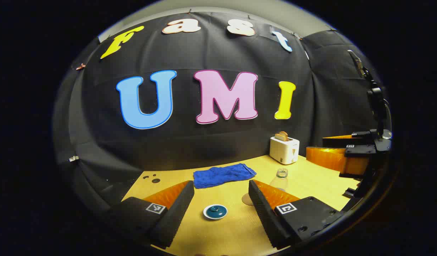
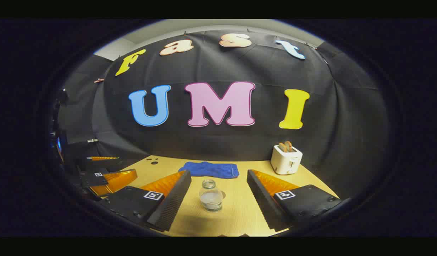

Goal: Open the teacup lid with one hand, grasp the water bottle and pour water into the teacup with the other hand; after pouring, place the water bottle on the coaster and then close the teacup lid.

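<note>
The left gripper (image 1: 222, 206) hangs wide open above the wooden table (image 1: 310, 181), its teacup lid (image 1: 215, 212) lying between the fingers. Beyond sit a clear water bottle (image 1: 281, 177), a blue cloth (image 1: 223, 175) and a white toaster (image 1: 284, 149).

We see a pale wooden table (image 2: 239, 217) carrying a clear glass water bottle (image 2: 211, 196), blue folded cloth (image 2: 209, 169), white toaster (image 2: 285, 160) and lidded teal teacup (image 1: 215, 212).

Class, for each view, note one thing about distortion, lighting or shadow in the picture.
Left gripper view: fisheye bends the table edge, and the clear bottle is faint against the wood. Right gripper view: the bottle is crisp, a soft shadow lies before it, and the left tool at the edge is dim.
</note>
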`<state>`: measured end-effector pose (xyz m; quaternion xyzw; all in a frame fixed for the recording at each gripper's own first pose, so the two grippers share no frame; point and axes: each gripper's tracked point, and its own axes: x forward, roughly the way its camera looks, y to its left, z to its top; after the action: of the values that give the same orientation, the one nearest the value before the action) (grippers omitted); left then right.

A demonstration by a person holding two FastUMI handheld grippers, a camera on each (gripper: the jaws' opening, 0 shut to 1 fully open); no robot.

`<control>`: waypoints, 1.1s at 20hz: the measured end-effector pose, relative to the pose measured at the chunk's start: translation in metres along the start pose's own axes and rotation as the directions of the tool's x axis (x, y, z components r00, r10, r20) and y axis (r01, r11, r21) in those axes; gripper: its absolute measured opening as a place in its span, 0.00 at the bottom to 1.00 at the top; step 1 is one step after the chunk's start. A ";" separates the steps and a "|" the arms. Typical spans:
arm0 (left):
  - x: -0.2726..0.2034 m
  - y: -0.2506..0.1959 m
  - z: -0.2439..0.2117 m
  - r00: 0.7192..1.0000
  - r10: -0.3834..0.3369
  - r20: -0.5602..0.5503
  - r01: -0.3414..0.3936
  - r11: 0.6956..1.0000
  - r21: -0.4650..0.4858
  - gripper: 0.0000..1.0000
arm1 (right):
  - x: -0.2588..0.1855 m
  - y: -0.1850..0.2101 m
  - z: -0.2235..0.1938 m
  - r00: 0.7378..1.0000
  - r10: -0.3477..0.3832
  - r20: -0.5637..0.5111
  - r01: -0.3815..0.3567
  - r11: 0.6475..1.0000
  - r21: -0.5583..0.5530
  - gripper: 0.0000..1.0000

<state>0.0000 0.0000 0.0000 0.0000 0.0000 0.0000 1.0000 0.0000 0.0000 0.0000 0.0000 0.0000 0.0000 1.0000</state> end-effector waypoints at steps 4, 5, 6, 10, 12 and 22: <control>0.004 -0.002 -0.011 1.000 0.006 -0.027 -0.007 1.000 -0.016 0.96 | -0.003 0.009 -0.012 0.999 0.032 -0.026 -0.032 0.999 -0.015 0.98; 0.004 0.000 -0.012 0.999 0.016 -0.030 -0.016 1.000 -0.025 0.96 | -0.003 0.010 -0.013 0.999 0.037 -0.028 -0.038 0.999 -0.014 0.98; 0.004 0.003 -0.015 0.999 0.028 -0.035 -0.029 0.999 -0.034 0.96 | -0.003 0.011 -0.014 0.999 0.044 -0.029 -0.045 0.999 -0.012 0.98; 0.003 0.014 -0.029 0.994 0.080 -0.079 -0.086 0.994 -0.071 0.96 | -0.001 0.011 -0.016 0.998 0.052 -0.036 -0.052 0.999 -0.012 0.98; 0.002 0.013 -0.033 0.993 0.076 -0.089 -0.083 0.993 -0.087 0.95 | 0.000 0.011 -0.020 0.998 0.055 -0.043 -0.055 0.998 -0.008 0.98; 0.028 0.021 -0.067 0.990 0.058 -0.125 -0.070 0.993 -0.099 0.96 | 0.011 0.013 -0.049 0.990 0.093 -0.105 -0.093 0.996 0.004 0.98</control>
<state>0.0280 0.0206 -0.0671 -0.0515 0.0610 0.0322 0.9963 0.0110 0.0131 -0.0489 -0.0006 0.0528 0.0466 0.9975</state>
